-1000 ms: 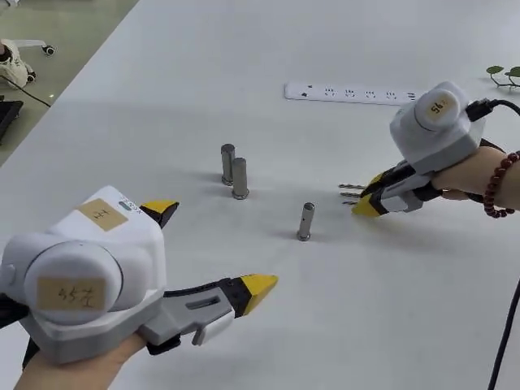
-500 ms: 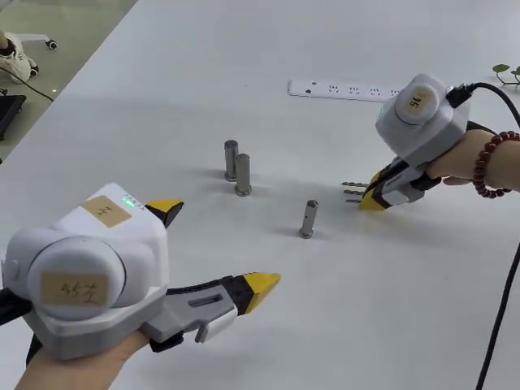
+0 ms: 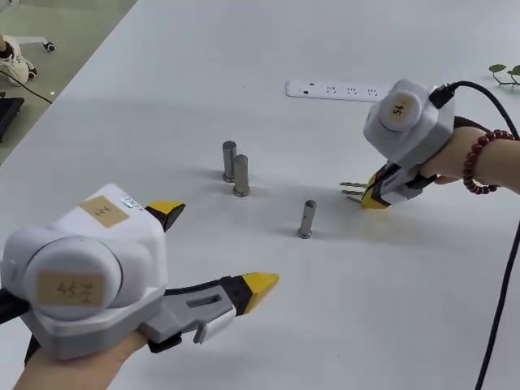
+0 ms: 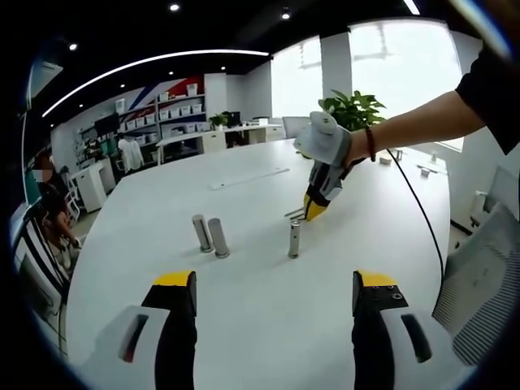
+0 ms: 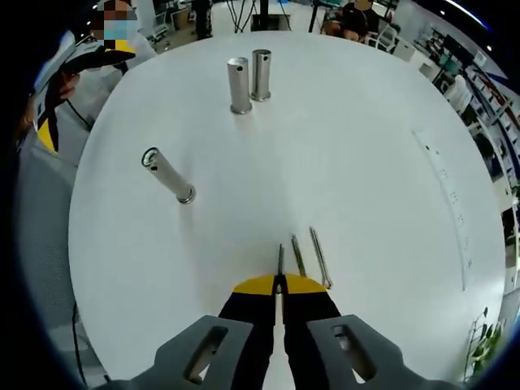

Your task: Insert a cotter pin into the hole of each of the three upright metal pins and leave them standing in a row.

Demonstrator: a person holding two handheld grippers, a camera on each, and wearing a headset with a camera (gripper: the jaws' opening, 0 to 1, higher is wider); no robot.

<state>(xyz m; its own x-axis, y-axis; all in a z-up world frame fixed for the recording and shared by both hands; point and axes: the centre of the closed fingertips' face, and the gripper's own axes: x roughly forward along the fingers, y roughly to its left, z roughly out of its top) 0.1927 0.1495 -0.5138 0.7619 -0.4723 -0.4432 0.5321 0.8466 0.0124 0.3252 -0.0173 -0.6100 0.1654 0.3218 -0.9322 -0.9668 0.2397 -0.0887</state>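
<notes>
Table [image 3: 390, 309]: power strip [image 3: 329, 89] far back, 3 metal pins [image 3: 241, 175] upright.
The right gripper [image 5: 280, 282] is closed on 1 cotter pin [image 5: 280, 258], 2 more lying just beside; the nearest metal pin stands near. The left gripper [image 3: 213, 248] gapes wide, empty.

White table [image 3: 244, 49], power strip [image 3: 333, 90]; greenish floor [image 3: 73, 36]; shelves [image 4: 175, 101], bright windows [image 4: 390, 57], ceiling spotlights [image 4: 174, 7], plant [image 4: 353, 108].
</notes>
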